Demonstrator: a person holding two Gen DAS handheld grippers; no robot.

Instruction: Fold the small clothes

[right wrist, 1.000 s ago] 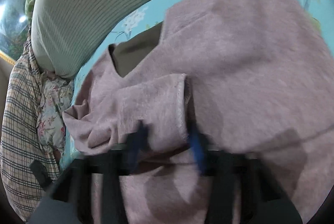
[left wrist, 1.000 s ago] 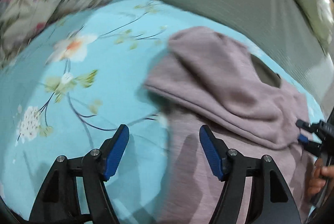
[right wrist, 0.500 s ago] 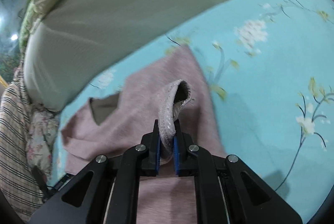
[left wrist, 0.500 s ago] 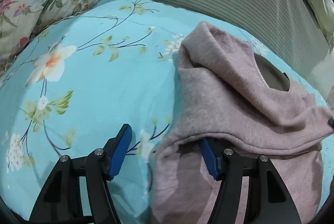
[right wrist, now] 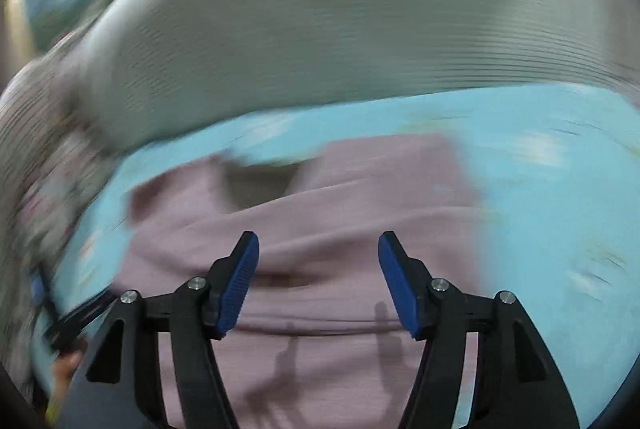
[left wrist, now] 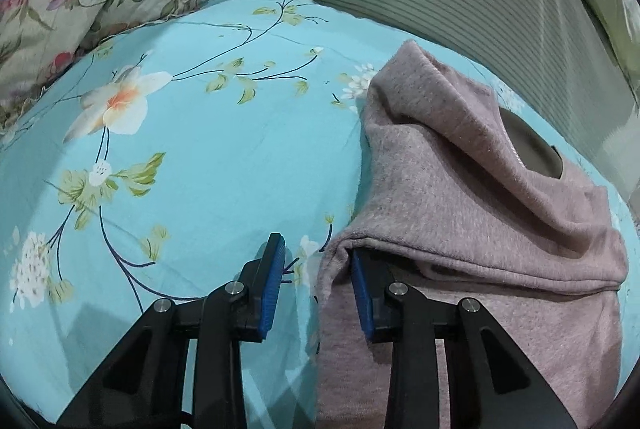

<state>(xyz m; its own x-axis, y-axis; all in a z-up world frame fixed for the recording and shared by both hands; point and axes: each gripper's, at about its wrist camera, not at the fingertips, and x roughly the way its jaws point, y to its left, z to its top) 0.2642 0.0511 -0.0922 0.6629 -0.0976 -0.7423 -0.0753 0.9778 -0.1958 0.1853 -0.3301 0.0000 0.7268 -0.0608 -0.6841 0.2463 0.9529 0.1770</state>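
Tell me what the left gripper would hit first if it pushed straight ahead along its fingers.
Probably the mauve sweater: the left gripper is closing on its folded edge, which already lies between the jaws, with the turquoise floral sheet underneath.

No text, label, brand, number or sign can be read in either view

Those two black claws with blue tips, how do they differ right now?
The left gripper has its jaws narrow and closing around the folded edge of the pink sweater; the right gripper has its jaws wide and opening, with nothing between them. One left finger is tucked under the fold; the right gripper's fingers hang above the cloth. The left view is sharp, the right blurred. Both have black arms and blue pads.
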